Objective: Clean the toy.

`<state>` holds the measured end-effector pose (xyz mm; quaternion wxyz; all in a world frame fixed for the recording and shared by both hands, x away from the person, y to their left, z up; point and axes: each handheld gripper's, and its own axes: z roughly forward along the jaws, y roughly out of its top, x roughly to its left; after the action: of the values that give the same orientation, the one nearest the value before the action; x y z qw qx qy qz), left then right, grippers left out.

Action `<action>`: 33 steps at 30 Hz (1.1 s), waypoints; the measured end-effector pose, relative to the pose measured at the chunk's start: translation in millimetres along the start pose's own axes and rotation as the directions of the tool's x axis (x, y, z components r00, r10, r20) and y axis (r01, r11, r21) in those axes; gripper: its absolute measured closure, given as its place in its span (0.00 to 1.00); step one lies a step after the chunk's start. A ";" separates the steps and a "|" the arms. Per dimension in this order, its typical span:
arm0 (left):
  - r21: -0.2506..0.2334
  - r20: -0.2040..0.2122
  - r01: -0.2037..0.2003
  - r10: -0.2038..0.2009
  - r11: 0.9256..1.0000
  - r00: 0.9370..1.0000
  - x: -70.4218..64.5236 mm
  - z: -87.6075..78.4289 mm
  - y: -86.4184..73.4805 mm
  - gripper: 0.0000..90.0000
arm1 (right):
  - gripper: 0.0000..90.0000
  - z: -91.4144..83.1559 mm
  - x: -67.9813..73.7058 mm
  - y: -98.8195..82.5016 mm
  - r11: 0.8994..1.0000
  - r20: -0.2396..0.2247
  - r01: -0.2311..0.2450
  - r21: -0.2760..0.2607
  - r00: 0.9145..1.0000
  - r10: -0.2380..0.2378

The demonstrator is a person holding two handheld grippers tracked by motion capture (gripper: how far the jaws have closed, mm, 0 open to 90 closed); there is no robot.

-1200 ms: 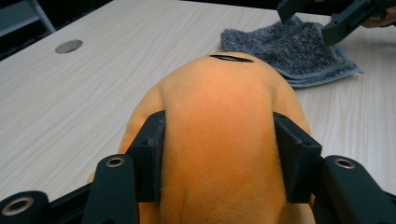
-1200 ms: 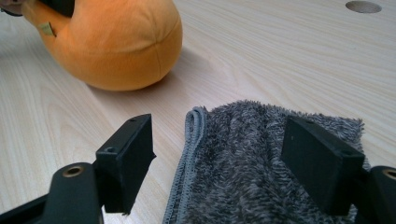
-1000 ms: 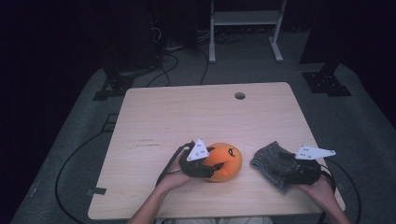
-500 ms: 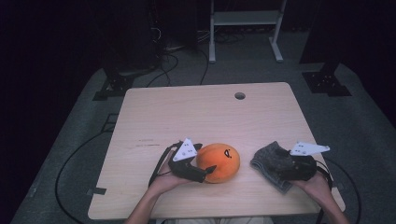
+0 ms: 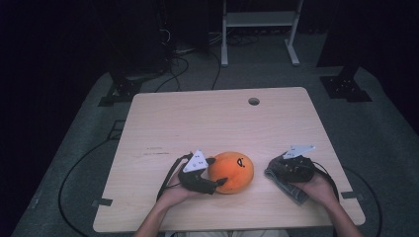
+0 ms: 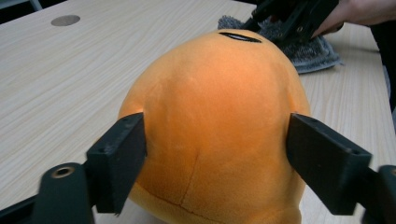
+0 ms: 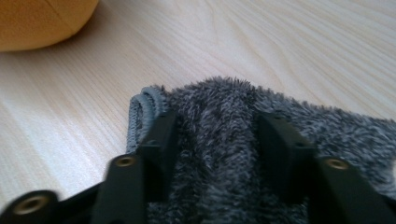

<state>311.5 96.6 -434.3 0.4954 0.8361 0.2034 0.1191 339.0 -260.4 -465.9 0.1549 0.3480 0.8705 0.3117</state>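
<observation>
Left gripper (image 5: 211, 174) clamps orange plush (image 5: 231, 171) steady while right gripper (image 7: 212, 140), jaws just closing, pinches a grey cloth (image 7: 280, 126) fold for lifting.

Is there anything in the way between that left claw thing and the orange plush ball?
Nothing visible. The left gripper already straddles the orange plush, one of its fingers on each side, touching the fabric. The grey cloth lies apart, under the right gripper.

Light wooden table (image 5: 197, 123) with a round hole (image 5: 254, 101) near its far edge, grey floor mat (image 5: 74, 163), white frame (image 5: 259, 19) behind, black stand feet (image 5: 346, 86)
</observation>
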 end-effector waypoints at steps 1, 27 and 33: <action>0.000 0.000 0.000 0.000 1.000 1.000 0.0 0.0 0.0 0.27 | 0.61 0.0 0.0 0.0 1.000 0.000 0.000 0.000 1.000 0.000; 0.000 -0.030 0.001 -0.001 1.000 1.000 -3.0 17.6 10.7 0.40 | 0.87 -29.9 95.5 46.6 0.884 -0.116 0.214 -0.417 0.952 -0.285; -0.006 -0.011 0.078 -0.078 0.997 0.997 9.4 12.8 1.3 0.40 | 0.87 -24.7 84.1 36.8 0.901 -0.077 0.199 -0.385 0.966 -0.246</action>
<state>325.2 90.3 -439.4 0.5011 0.8254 0.2381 0.1048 286.1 -191.3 -427.7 0.1988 0.1903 0.8369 0.4732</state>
